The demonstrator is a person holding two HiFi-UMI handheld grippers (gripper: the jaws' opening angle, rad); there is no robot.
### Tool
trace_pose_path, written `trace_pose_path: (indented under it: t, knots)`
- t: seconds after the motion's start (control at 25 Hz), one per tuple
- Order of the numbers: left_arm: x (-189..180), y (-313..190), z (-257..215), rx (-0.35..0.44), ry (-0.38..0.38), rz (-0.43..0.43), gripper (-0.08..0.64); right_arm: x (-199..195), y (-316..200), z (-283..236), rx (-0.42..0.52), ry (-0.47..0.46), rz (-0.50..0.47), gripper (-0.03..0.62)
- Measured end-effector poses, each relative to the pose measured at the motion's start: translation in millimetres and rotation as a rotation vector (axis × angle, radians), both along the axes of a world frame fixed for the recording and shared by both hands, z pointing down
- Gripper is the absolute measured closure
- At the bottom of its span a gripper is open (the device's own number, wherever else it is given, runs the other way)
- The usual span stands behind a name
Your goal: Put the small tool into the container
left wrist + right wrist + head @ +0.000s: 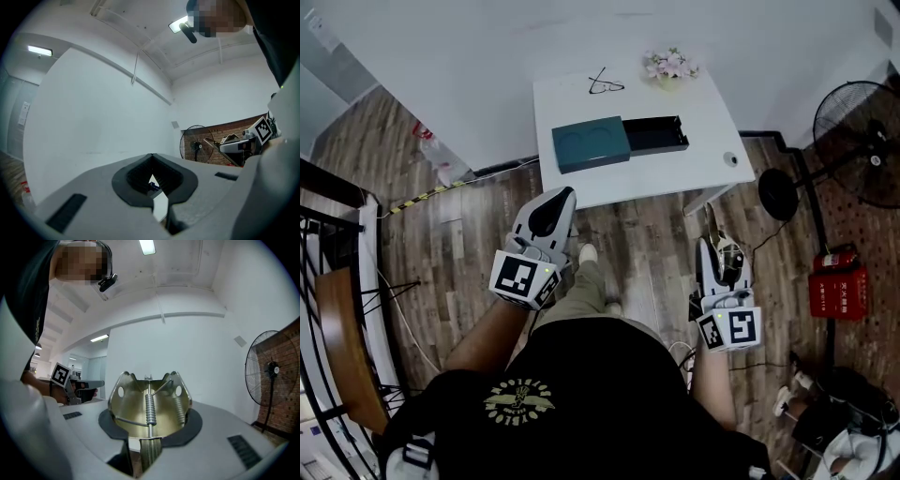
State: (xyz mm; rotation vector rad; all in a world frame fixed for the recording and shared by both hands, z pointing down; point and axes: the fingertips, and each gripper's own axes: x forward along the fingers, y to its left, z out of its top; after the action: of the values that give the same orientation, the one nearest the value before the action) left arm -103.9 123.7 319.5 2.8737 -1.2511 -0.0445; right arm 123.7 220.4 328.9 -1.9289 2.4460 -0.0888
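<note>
Head view: the small tool (149,404) is gripped in the right gripper (719,249) at 4 o'clock, while the left gripper (559,199) is closed on nothing. Carrying appears under way. The open container (591,142) at 12 o'clock must be reached next.

Both tongs hang over the wooden floor (478,234), short of the white table (675,173) ahead of them. The left tongs (561,197) point toward a teal container (591,143), whose black tray (656,134) juts out on the side nearer the right tongs (717,246). A brassy small tool (712,225) sticks out of the right tongs. Beyond the container lie glasses (606,84) and flowers (670,66). Out past the right tongs stand a fan (862,141) and a red box (838,291).
</note>
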Motion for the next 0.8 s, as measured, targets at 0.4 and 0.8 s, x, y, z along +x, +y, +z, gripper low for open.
trace_pose_path:
  t: [0.4, 0.8]
  knots:
    - [23.9, -23.2, 10.3, -0.027, -0.014, 0.034, 0.552, 13.7, -21.3, 5.6, -0.027, -0.003, 0.011, 0.465]
    - [32.4, -37.0, 27.2, -0.065, -0.048, 0.049, 0.552, 21.1, -40.6, 20.5, -0.064, -0.003, 0.02, 0.465]
